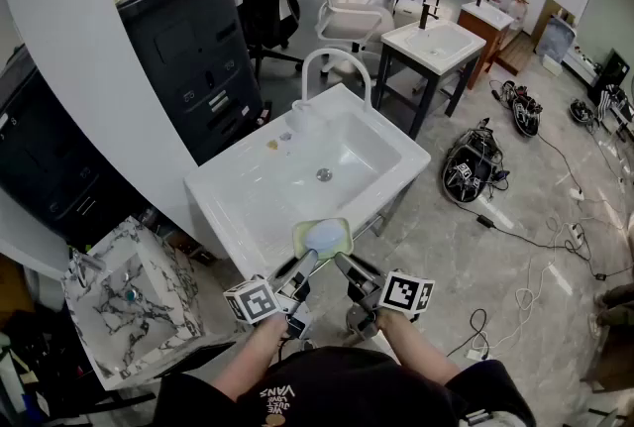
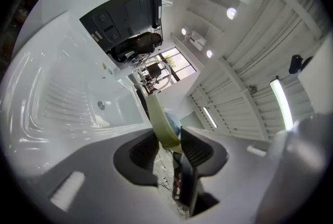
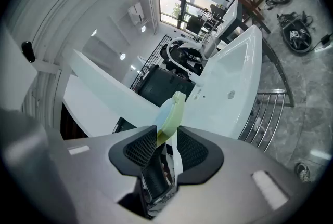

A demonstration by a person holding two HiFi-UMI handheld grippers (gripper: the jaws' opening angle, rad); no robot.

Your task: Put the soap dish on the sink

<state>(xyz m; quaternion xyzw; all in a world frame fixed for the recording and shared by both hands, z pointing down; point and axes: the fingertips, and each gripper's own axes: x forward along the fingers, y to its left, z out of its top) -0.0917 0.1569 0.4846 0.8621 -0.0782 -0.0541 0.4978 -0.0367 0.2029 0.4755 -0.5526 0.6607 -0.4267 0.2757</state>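
Observation:
A pale green soap dish with a bluish-white soap in it hangs over the front rim of the white sink. My left gripper pinches its near left edge and my right gripper its near right edge. In the left gripper view the dish stands on edge between the dark pads of the left gripper, filling the gap. Seen from the right gripper view, the dish's rim is clamped between the ribbed pads of the right gripper. The sink basin lies beyond.
A curved white faucet rises at the sink's back. A black cabinet stands behind on the left, and a marble-patterned basin lies low on the left. A second sink, a white chair and floor cables are to the right.

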